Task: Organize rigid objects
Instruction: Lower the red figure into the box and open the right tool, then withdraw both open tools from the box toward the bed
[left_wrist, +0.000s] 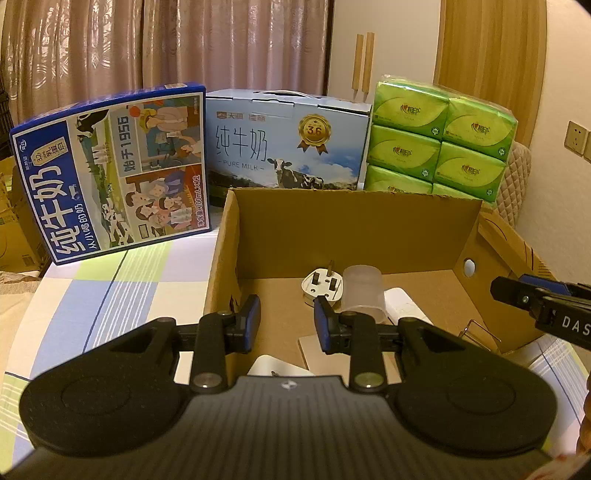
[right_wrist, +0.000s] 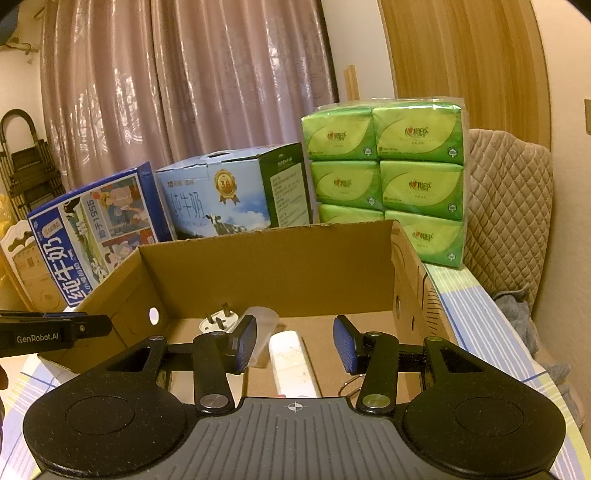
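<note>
An open cardboard box (left_wrist: 347, 229) (right_wrist: 266, 258) stands on the checked cloth. Inside lie a white three-pin plug (left_wrist: 322, 288) (right_wrist: 218, 322), a frosted plastic cup (left_wrist: 362, 291) (right_wrist: 264, 321), a white remote-like bar (left_wrist: 402, 304) (right_wrist: 293, 363), a thin card (left_wrist: 314, 350) and a wire clip (left_wrist: 480, 334) (right_wrist: 351, 384). My left gripper (left_wrist: 286, 321) is open and empty over the box's near left part. My right gripper (right_wrist: 295, 343) is open and empty above the white bar; it shows at the right edge of the left wrist view (left_wrist: 543, 299).
Behind the box stand a dark blue milk carton (left_wrist: 110, 170) (right_wrist: 92, 232), a light blue milk carton (left_wrist: 288, 144) (right_wrist: 229, 192) and a green tissue pack (left_wrist: 439, 140) (right_wrist: 388, 177). Curtains hang behind. A quilted chair (right_wrist: 509, 206) is at the right.
</note>
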